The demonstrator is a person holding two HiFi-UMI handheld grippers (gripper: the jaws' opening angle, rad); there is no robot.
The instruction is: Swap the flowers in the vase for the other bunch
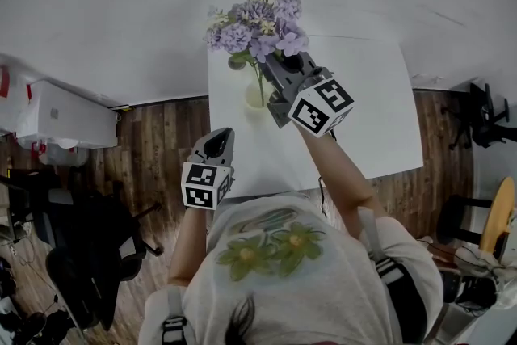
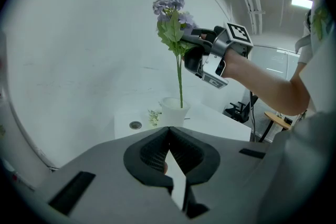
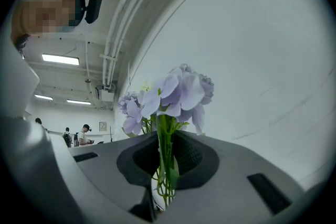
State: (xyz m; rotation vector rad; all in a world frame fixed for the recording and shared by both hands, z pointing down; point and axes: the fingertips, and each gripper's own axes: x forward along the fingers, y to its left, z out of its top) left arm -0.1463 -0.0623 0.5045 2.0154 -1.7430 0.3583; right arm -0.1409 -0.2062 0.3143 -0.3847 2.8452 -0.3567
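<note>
A bunch of purple flowers (image 1: 260, 22) on long green stems (image 3: 165, 162) is held upright over a pale vase (image 1: 255, 96) at the back of the white table (image 1: 367, 113). My right gripper (image 1: 275, 61) is shut on the stems just below the blooms. In the left gripper view the purple flowers (image 2: 170, 16) stand on one thin stem whose lower end reaches the mouth of the vase (image 2: 173, 112). My left gripper (image 1: 218, 135) is at the table's front left corner, shut and empty, with its jaws (image 2: 169, 131) pointing at the vase. A small green and white sprig (image 2: 154, 117) lies left of the vase.
A round grommet (image 2: 135, 125) sits in the tabletop near the sprig. A white wall rises right behind the table. On the wooden floor stand a white cabinet (image 1: 65, 121) and a black chair (image 1: 89, 254) at the left, and dark chairs (image 1: 485, 117) at the right.
</note>
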